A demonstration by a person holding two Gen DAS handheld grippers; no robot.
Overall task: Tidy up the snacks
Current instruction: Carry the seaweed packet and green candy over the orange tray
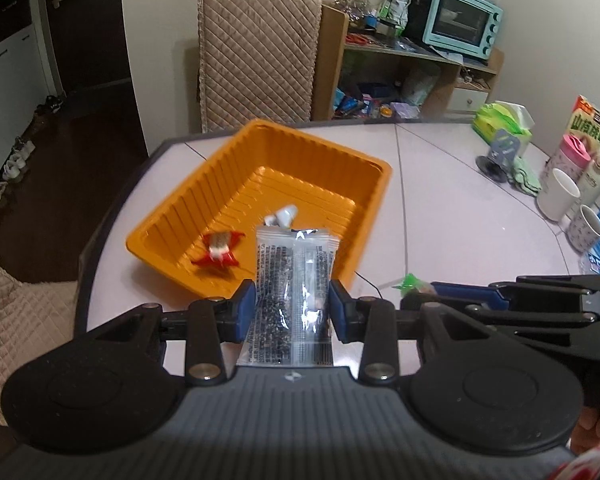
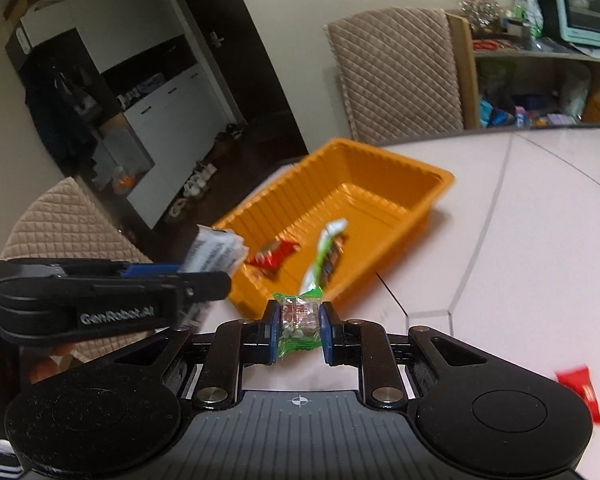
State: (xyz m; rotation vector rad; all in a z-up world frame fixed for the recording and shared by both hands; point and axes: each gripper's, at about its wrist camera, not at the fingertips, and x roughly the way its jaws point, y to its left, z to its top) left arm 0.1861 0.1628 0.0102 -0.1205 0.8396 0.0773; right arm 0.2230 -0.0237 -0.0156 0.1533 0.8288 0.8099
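Orange ribbed tray (image 1: 204, 200) is showing on pale pink table (image 1: 440, 216). Clear sachet (image 1: 294, 292) is carrying dense black print. Green-edged candy (image 2: 299, 322) is showing between blue pads (image 2: 327, 336). Red wrapper (image 1: 219, 250) is lying in tray.

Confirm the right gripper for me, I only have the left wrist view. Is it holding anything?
Observer: Yes. The right gripper is shut on a green-wrapped candy, with a pad on each side.
Operator: Any snacks outside the tray?
Observer: A red packet lies on the table, right of that gripper and outside the orange tray.
Operator: My packet blocks the tray. What's behind it?
Observer: A green-and-white wrapper lies in the tray beside the red candy.
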